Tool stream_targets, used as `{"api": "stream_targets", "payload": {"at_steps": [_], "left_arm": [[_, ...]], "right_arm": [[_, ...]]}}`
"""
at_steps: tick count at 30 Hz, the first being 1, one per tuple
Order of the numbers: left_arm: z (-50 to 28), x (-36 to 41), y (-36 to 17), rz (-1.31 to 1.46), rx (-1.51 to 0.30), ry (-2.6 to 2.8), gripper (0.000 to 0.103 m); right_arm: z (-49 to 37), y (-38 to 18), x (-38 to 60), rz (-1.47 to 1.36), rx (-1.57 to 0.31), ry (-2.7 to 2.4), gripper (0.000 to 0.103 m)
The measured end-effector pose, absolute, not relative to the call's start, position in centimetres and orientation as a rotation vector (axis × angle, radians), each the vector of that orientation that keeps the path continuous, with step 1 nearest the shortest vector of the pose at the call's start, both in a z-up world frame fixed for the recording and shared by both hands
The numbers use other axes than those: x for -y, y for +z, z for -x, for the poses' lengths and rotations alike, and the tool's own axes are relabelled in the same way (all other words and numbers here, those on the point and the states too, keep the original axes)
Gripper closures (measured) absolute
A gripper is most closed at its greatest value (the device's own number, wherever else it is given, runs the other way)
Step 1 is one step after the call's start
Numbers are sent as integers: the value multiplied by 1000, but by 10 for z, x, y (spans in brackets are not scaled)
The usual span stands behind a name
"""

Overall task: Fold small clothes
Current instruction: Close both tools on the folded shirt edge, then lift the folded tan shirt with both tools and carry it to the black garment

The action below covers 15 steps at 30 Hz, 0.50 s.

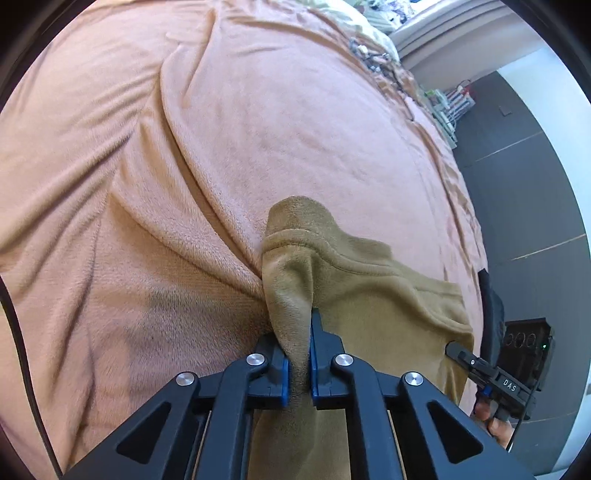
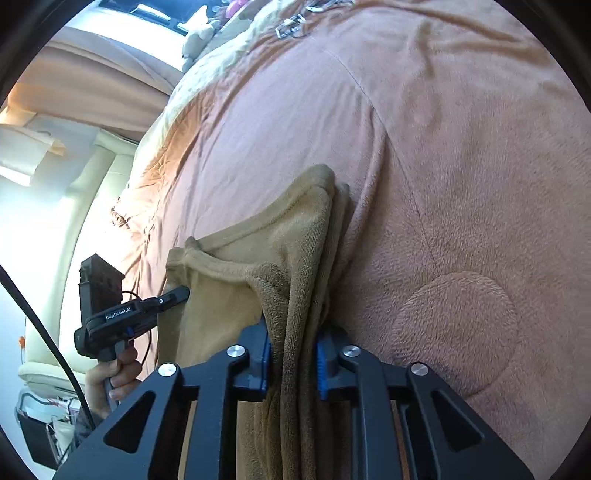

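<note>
Tan fleece garment (image 1: 369,291) is pinched at both ends: left gripper (image 1: 298,363) jaws clamp one bunched corner, right gripper (image 2: 293,363) jaws clamp a thicker fold opposite. It lies stretched between them on a pink blanket (image 1: 184,147) covering the bed. Dark floor (image 1: 524,177) and loose clutter (image 2: 291,22) lie beyond.

The tan fleece garment (image 1: 373,291) lies on the pink plush blanket (image 1: 258,122) near the bed's side edge. One bunched end sits between the left gripper (image 1: 299,354) pads, the opposite end between the right gripper (image 2: 293,354) pads.
</note>
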<state>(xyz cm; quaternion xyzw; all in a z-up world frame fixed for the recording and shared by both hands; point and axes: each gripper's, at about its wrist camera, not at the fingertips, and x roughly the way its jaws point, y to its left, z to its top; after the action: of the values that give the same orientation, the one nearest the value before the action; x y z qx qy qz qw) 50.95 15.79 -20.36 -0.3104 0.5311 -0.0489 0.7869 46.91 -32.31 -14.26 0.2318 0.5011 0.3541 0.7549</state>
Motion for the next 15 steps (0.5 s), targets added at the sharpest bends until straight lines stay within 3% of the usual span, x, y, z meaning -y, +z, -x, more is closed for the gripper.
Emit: {"api": "stream_targets", "payload": {"at_steps": [15], "left_arm": [[-450, -138, -76, 613, -962, -177, 98]], "right_arm": [[-378, -50, 357, -460, -897, 817, 91]]}}
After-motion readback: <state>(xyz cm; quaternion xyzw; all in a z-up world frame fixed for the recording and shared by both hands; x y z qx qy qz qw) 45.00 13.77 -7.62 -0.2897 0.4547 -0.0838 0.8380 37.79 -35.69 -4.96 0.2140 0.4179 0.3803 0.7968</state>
